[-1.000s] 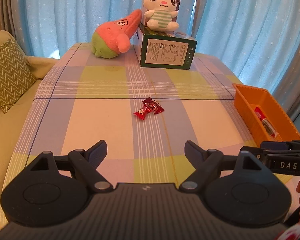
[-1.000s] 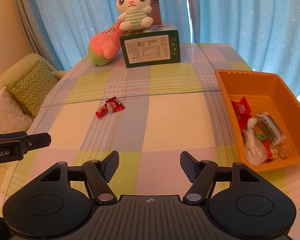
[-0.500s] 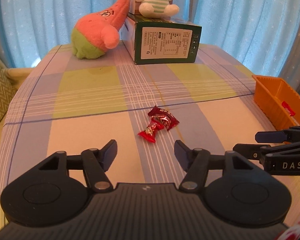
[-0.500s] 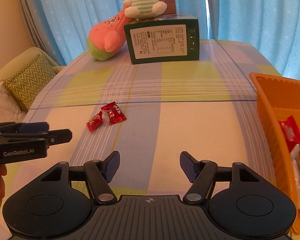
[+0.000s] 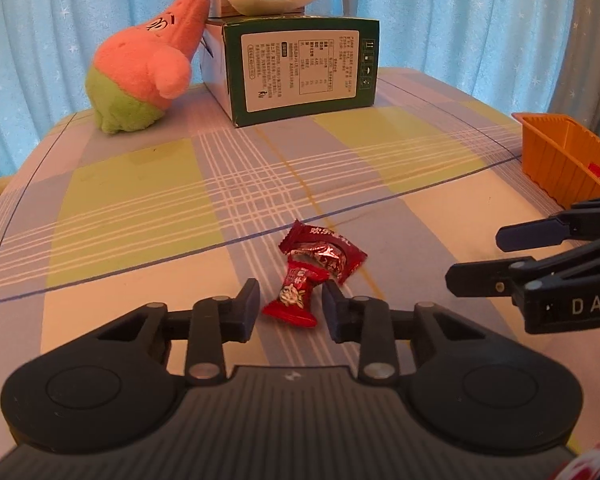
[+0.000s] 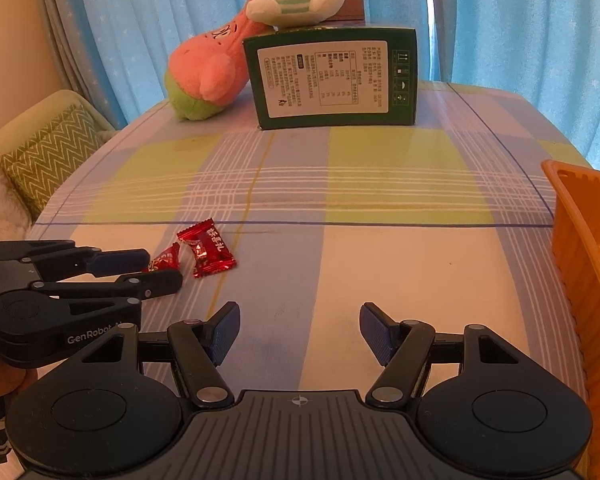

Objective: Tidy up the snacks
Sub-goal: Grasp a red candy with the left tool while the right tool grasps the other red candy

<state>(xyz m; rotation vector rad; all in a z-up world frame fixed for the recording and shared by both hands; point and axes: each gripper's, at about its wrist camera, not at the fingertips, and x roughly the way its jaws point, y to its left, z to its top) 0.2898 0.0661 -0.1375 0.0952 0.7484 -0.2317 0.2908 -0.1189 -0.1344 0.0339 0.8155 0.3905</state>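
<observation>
While the left gripper (image 5: 290, 308) closes its fingers around the small red candy (image 5: 294, 300) on the checked table (image 5: 140, 208), not yet pinching it, the right gripper (image 6: 298, 332) hovers half-open and empty. The slick wrapper could squirt free or drag the larger red packet (image 5: 328, 254) touching it.

candies (image 5: 296, 294): glossy crinkled foil, between left fingers (image 5: 247, 308) | fingers: matt black plastic | bench (image 5: 140, 200): matt woven plaid cloth | bin (image 5: 560, 160): ribbed orange plastic, right of fingers | box (image 5: 300, 68): smooth printed card
</observation>
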